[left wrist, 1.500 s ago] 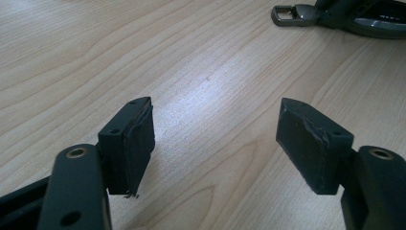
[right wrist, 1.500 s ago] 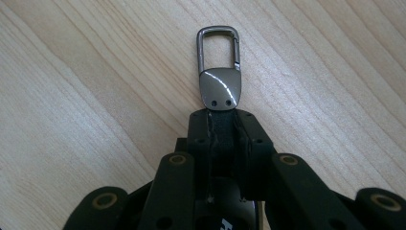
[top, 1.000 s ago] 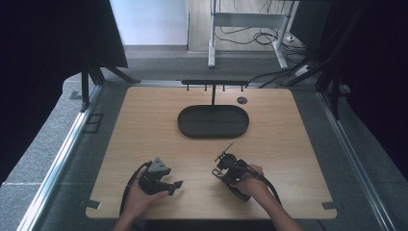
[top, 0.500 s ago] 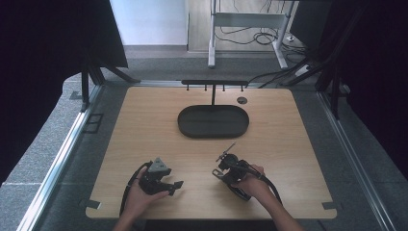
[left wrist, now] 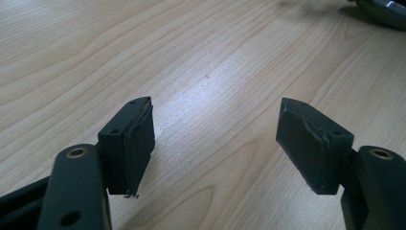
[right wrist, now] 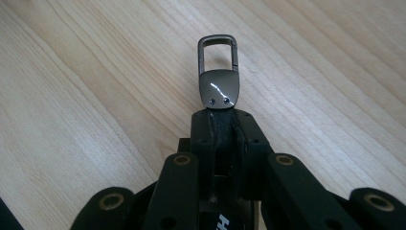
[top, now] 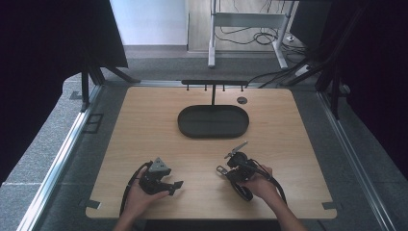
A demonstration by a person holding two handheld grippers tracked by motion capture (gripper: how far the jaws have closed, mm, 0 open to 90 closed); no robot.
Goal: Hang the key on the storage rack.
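The right gripper (right wrist: 218, 122) has its jaws pressed together on a dark strap end, and from the pinch a metal clasp (right wrist: 218, 72) sticks straight out ahead, its long axis in line with the jaws, the open rectangular loop at the far tip and the polished plate with two small rivets nearest the pads. From above, the right gripper (top: 231, 163) sits at the near right of the table (top: 144, 120), the clasp (top: 222, 169) pointing inward toward the left hand. The left gripper (top: 174, 185) rests at the near left, its jaws spread wide with nothing but bare wood between them; its fingers (left wrist: 129, 143) point across toward the right, though the clasp itself is not plainly seen past them. So the clasp lies to the right of the left gripper, loop end toward it, and a handover or two-handed grasp would likely mean closing that gap sideways. Beyond both, well apart, a dark oval tray (top: 192, 127) sits mid-table below a small hook rack (top: 213, 83).
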